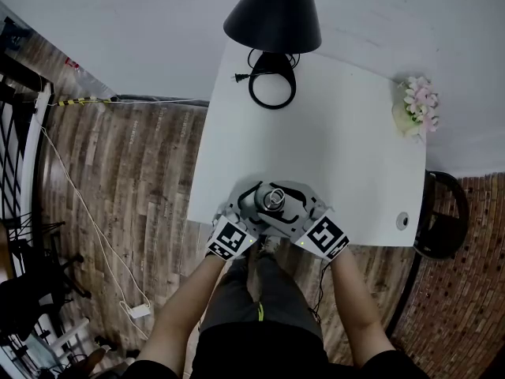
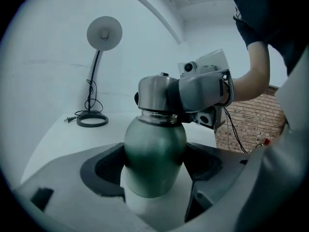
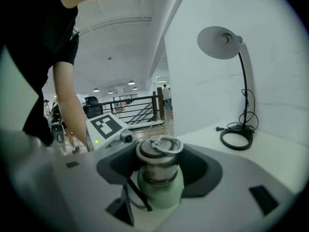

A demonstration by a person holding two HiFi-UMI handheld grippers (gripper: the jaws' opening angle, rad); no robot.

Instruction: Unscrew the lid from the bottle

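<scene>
A green metal bottle (image 2: pixel 155 153) with a steel lid (image 2: pixel 154 94) stands near the front edge of the white table (image 1: pixel 339 148). In the head view the lid (image 1: pixel 274 198) shows between both grippers. My left gripper (image 2: pixel 155 180) is shut on the bottle's green body, with its dark pads against both sides. My right gripper (image 3: pixel 159 170) is shut on the ringed lid (image 3: pixel 157 153), above the green body (image 3: pixel 163 191). From the left gripper view, the right gripper (image 2: pixel 195 93) reaches in from the right and wraps the lid. The left gripper's marker cube (image 3: pixel 106 126) shows behind the bottle.
A black desk lamp (image 1: pixel 272 14) with a ring base (image 1: pixel 272 87) and cord stands at the table's far side. A small flower pot (image 1: pixel 418 105) sits at the far right corner. A black chair (image 1: pixel 443 212) stands right of the table. Wood floor lies to the left.
</scene>
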